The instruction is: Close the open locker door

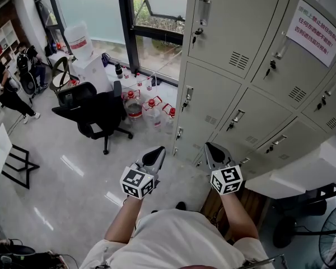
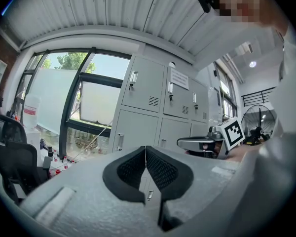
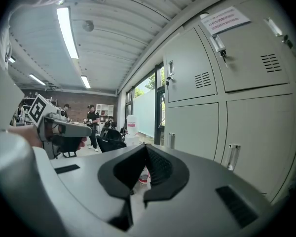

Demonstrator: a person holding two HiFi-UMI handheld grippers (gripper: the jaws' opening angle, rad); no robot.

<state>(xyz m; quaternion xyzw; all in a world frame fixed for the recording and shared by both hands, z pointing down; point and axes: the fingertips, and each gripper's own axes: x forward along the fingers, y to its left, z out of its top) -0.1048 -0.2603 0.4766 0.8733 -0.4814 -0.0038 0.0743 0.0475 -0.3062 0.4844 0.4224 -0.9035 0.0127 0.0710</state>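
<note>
A bank of grey metal lockers (image 1: 241, 66) stands in front of me and to the right, with keys hanging in several locks. Every door that shows lies flush with its frame, also in the left gripper view (image 2: 148, 90) and the right gripper view (image 3: 222, 58). My left gripper (image 1: 159, 150) is held at waist height a short way from the lower lockers. Its jaws are shut with nothing between them (image 2: 146, 147). My right gripper (image 1: 208, 146) is beside it, nearer the lockers, shut and empty as well (image 3: 146, 145). Neither touches a door.
A black office chair (image 1: 98, 114) stands to the left on the pale floor. Several water bottles (image 1: 151, 108) sit by the window. A white ledge (image 1: 302, 175) juts out at the right, with a fan (image 1: 330, 228) below. People (image 1: 11, 88) are at the far left.
</note>
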